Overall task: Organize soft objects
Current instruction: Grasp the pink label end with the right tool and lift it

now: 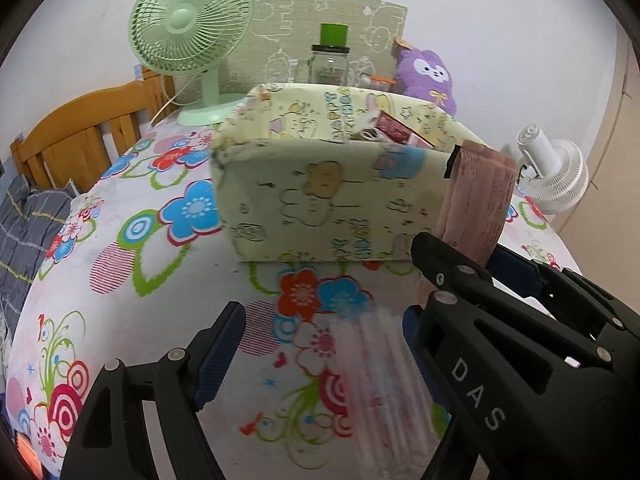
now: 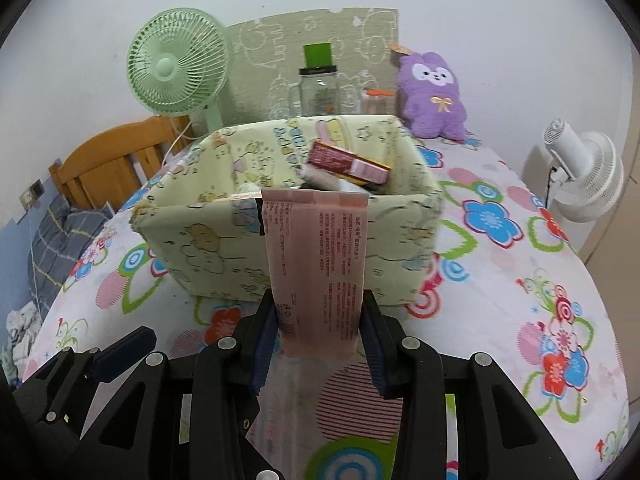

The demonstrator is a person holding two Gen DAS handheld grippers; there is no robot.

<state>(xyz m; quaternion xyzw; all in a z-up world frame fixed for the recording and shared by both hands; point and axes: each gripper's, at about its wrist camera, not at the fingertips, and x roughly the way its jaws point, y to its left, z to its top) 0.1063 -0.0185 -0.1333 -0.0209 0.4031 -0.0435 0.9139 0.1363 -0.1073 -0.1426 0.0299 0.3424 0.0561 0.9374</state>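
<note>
Your right gripper is closed on a pink tissue pack, its pads pressing the two long sides near the lower end, so that the pack stands upright above the flowered bedspread, just in front of the fabric storage box. Your left gripper stands wide open with nothing between its pads; a blurred clear packet lies on the spread below it, and whether it touches a finger cannot be told. The box already contains a red carton and other small items. Judged from its printed film wrapper and the way the jaws have narrowed on it, the pack is light, compressible and somewhat slick: it is likely to yield under pressure instead of cracking, but may slide or sag if held only by one end. Grip across the short width, nearer the middle, with moderate pressure. The purple plush toy, behind the box beside the glass jar, appears softer still and is best taken at the body.
</note>
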